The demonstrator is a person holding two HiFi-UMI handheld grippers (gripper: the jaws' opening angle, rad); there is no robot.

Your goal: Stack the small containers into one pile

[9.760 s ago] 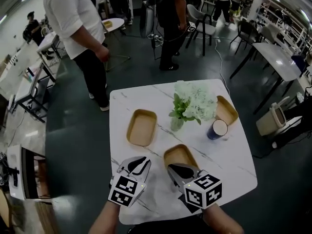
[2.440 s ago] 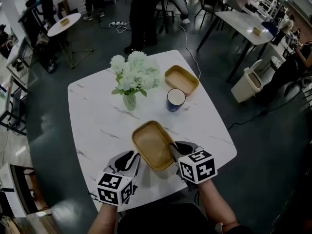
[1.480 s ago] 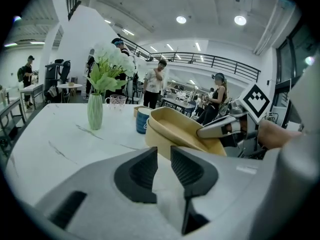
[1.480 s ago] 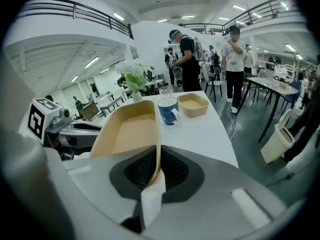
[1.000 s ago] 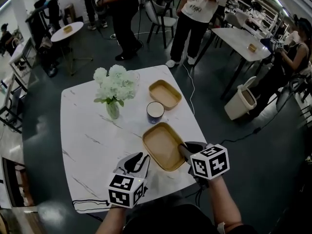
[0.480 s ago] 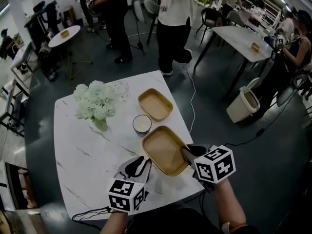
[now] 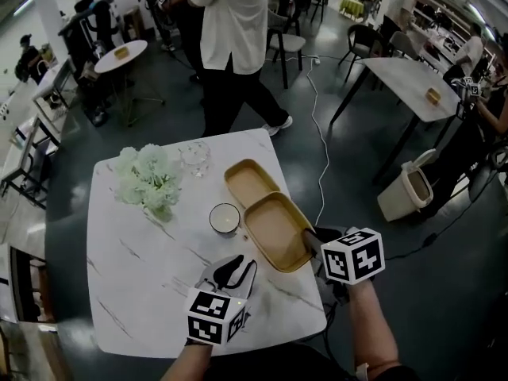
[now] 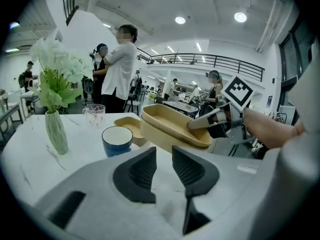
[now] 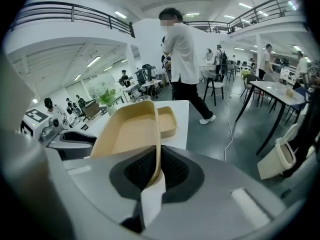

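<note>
My right gripper point(image 7: 310, 241) is shut on the near rim of a tan container point(image 7: 276, 230), which looks like a nested pair and hangs tilted above the table. Its far end overlaps the near edge of a second tan container point(image 7: 247, 181) lying on the white marble table point(image 7: 135, 268). In the right gripper view the rim point(image 9: 156, 149) runs between the pads of the right gripper point(image 9: 156, 170), with the second container point(image 9: 168, 121) just beyond. My left gripper point(image 7: 231, 275) hovers open to the left; its jaws have just been opening and nothing is between them point(image 8: 163, 167).
A blue mug point(image 7: 225, 218) stands just left of the held container. A vase of white flowers point(image 7: 143, 179) and a clear glass point(image 7: 194, 157) stand at the far left. A person in a white shirt point(image 7: 230, 30) stands beyond the table. The table's right edge point(image 7: 305, 213) is close.
My right gripper has carried the tan container away from me until it overlaps the second container. The left gripper has followed alongside. A person has walked up behind the table.
</note>
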